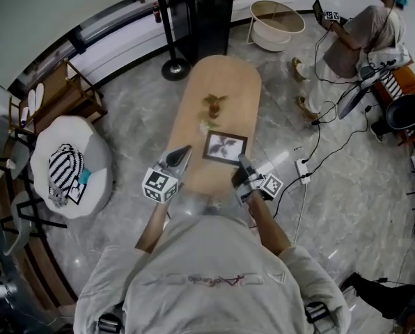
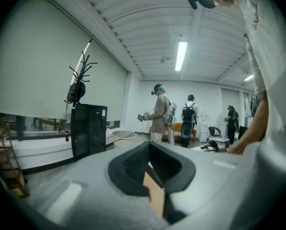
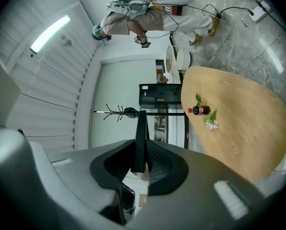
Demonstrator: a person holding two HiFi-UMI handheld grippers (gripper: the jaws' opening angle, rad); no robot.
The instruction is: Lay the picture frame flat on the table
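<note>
Judged unfinished. Noted frame (image 1: 225, 147) pinched by its edge in right gripper (image 1: 242, 163), over near end of table (image 1: 225, 82); flatness not discernible. Found left gripper (image 1: 187, 149) clenched, empty, just beside frame. Remaining: setting down, release.

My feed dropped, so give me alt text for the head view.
From above, the right gripper grips the near right corner of a dark picture frame at the near end of a long wooden table. The left gripper sits just left of the frame. A bottle stands farther along.
</note>
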